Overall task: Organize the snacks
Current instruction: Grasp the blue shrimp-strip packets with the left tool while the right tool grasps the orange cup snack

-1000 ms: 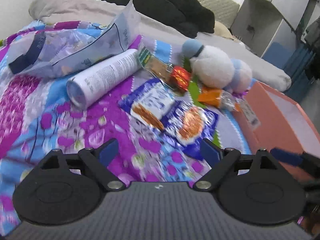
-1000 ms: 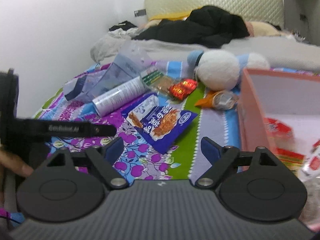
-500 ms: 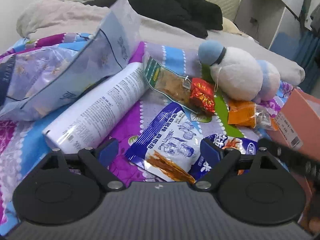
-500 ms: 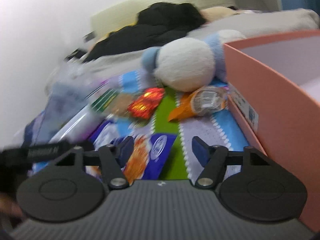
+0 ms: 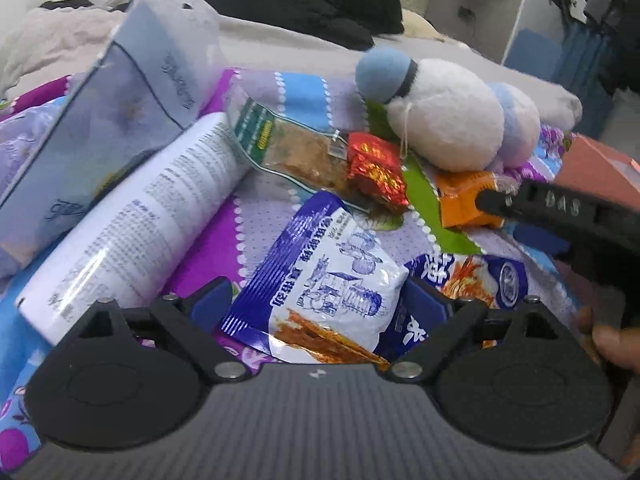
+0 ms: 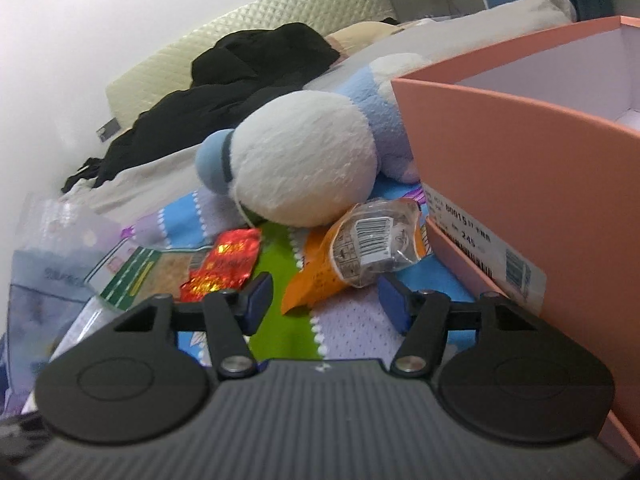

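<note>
We see the left gripper (image 5: pixel 316 304) with its jaws wide, straddling the near end of a blue-and-white crinkly foil snack packet (image 5: pixel 320 280) that lies on the patterned bedspread (image 5: pixel 264 224); nothing is yet pinched. Ahead of these jaws lie a clear packet with a green label (image 5: pixel 288 148) and a red foil packet (image 5: pixel 376 172); to their left lies a white printed cylinder (image 5: pixel 140 216).

The right gripper (image 6: pixel 322 304) likewise stands wide and empty. Just ahead of its jaws lies an orange and clear crumpled plastic packet (image 6: pixel 360 256), against a white and blue plush toy (image 6: pixel 304 164); to the right of the jaws rises the wall of a pink cardboard box (image 6: pixel 520 168).

We judge both packets light, soft and slippery, their contents crushable. We advise closing on a sealed edge or gathered corner, gently.
</note>
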Demonstrator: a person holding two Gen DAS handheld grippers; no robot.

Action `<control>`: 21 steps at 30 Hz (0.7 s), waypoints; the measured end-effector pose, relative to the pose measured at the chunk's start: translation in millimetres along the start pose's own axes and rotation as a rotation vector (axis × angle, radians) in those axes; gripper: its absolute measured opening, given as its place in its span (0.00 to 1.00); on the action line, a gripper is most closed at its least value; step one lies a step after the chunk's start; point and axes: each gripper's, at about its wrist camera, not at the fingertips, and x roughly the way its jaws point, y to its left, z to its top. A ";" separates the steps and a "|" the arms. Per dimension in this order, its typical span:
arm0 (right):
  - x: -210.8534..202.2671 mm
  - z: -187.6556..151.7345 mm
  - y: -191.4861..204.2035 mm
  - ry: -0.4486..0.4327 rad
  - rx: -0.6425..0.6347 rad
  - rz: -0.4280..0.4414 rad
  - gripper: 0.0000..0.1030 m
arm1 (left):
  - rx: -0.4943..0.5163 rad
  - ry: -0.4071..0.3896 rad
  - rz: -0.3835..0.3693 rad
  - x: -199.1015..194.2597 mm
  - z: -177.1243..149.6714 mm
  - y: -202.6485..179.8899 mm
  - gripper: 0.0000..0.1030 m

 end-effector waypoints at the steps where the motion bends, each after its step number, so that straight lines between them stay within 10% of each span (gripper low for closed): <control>1: 1.9 1.3 -0.9 -0.001 0.014 -0.002 0.60 | 0.015 0.005 -0.004 1.6 -0.9 -1.5 0.96; 21: 13.9 5.8 -6.4 0.048 0.015 -0.071 0.32 | 0.022 0.010 -0.020 -9.9 -11.4 -12.4 0.66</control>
